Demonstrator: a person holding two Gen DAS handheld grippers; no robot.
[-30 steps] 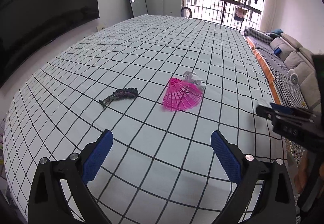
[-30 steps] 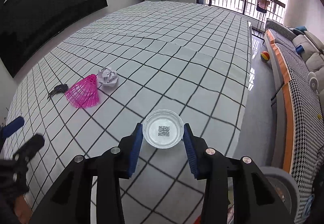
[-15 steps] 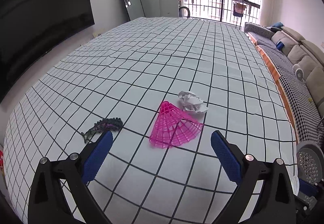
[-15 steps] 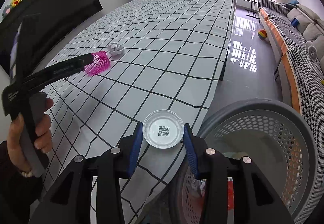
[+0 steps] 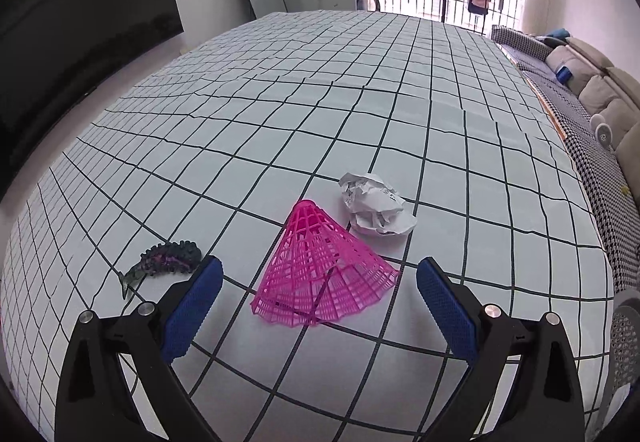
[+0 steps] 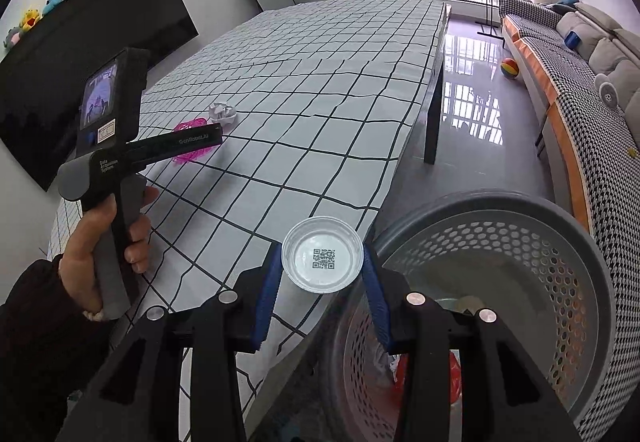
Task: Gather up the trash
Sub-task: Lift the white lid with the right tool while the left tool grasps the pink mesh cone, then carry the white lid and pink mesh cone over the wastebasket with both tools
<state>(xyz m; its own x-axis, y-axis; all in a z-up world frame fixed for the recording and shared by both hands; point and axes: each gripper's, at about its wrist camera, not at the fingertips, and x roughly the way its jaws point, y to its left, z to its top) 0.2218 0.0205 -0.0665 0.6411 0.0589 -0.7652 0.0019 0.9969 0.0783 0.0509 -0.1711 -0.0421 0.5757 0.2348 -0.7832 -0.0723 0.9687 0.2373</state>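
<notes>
- Right gripper (image 6: 323,282): blue pads pinch a small clear plastic dish (image 6: 322,260) w/ a QR sticker by its rim, one pad each side. Rim grip suits it, since the thing is shallow and round.
- Dish hangs at the table (image 6: 340,114) edge, partly over the grey perforated basket (image 6: 560,242) standing just beside the table on the floor. Basket prob. serves as the bin: red and white scraps already lie at its bottom. Dish not yet over the basket's middle, so letting go now could drop it on the rim.
- Left gripper (image 5: 316,306): fingers (image 5: 192,306) spread wide, nothing between the pads. It points down at the pink plastic mesh cone (image 5: 324,274), which lies on its side btwn the open jaws but untouched. Wide spread fits the cone's broad skirt.
- Crumpled white paper (image 5: 376,208) lies just behind the cone, touching or nearly so; a small dark toy creature (image 5: 164,260) lies left of the cone, near the left pad. Both remain on the checked cloth.
- A hand (image 6: 104,254) in a dark sleeve holds the left gripper's handle, seen from the right wrist.
</notes>
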